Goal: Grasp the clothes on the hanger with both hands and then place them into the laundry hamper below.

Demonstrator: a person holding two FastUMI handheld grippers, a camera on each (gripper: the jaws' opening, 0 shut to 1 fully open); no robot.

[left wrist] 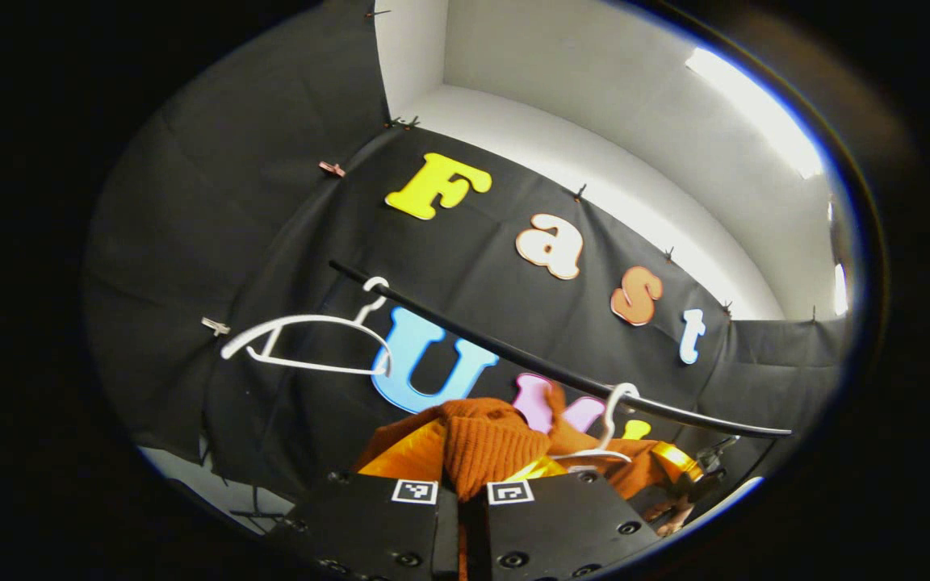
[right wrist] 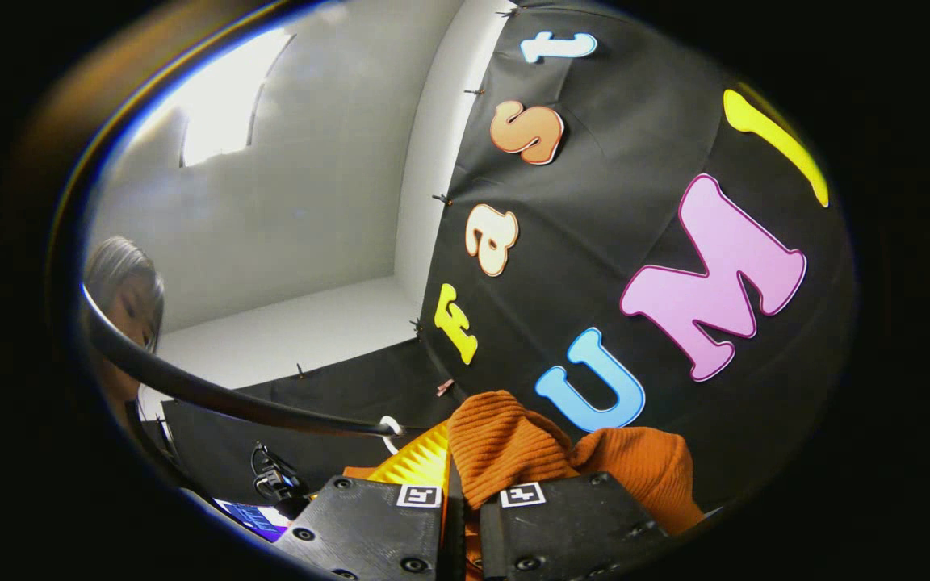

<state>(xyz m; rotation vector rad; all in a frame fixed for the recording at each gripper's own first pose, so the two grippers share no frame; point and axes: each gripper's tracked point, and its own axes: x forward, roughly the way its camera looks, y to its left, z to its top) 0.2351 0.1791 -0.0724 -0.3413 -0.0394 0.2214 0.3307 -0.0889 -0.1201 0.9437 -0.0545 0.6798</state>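
White booth walls above black cloth. Black rail (left wrist: 562,371) runs long and slanted; empty white hanger (left wrist: 303,343) hooked on it, second hanger (left wrist: 606,432) carrying the orange ribbed sweater (left wrist: 489,444) bunched under the rail. Left gripper (left wrist: 461,504) clamped on sweater; right gripper (right wrist: 461,504) clamped on it too.
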